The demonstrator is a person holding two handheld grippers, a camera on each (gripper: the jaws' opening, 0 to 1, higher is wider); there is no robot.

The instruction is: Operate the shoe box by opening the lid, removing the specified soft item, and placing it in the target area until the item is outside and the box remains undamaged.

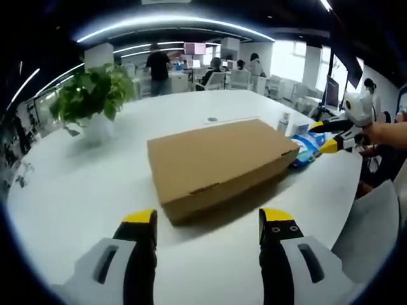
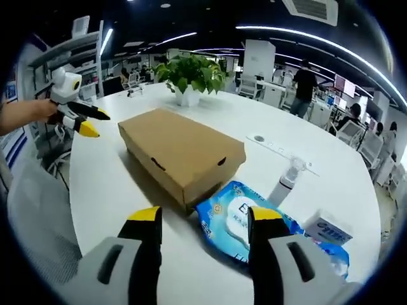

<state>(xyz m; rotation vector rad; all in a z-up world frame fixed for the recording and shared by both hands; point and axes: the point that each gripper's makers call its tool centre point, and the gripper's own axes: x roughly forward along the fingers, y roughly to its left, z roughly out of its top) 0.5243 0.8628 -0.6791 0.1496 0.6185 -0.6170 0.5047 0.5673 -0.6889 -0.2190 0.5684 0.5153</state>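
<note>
Left gripper view: the left gripper hovers over the white table, its two yellow-tipped jaws spread wide with nothing between them. Directly ahead of the jaws, a little apart from the tips, lies the cardboard shoe box, lid closed and flat on the table. Beyond the box's far right corner a blue wipes pack lies just beside it. The right gripper enters from the right, held by a hand, its jaws parted above the pack. Ahead and to the left stands a potted plant; a small spray bottle stands behind the box to the right.

Right gripper view: the right gripper is released, jaws wide and empty. The wipes pack lies just ahead, between the jaw tips and partly hidden by the right jaw, touching or nearly touching the near corner of the shoe box. The box extends ahead and to the left, lid shut. The spray bottle stands ahead to the right; a small white-and-blue packet lies right of the right jaw. The left gripper shows far left, jaws apart. The potted plant stands beyond the box.
</note>
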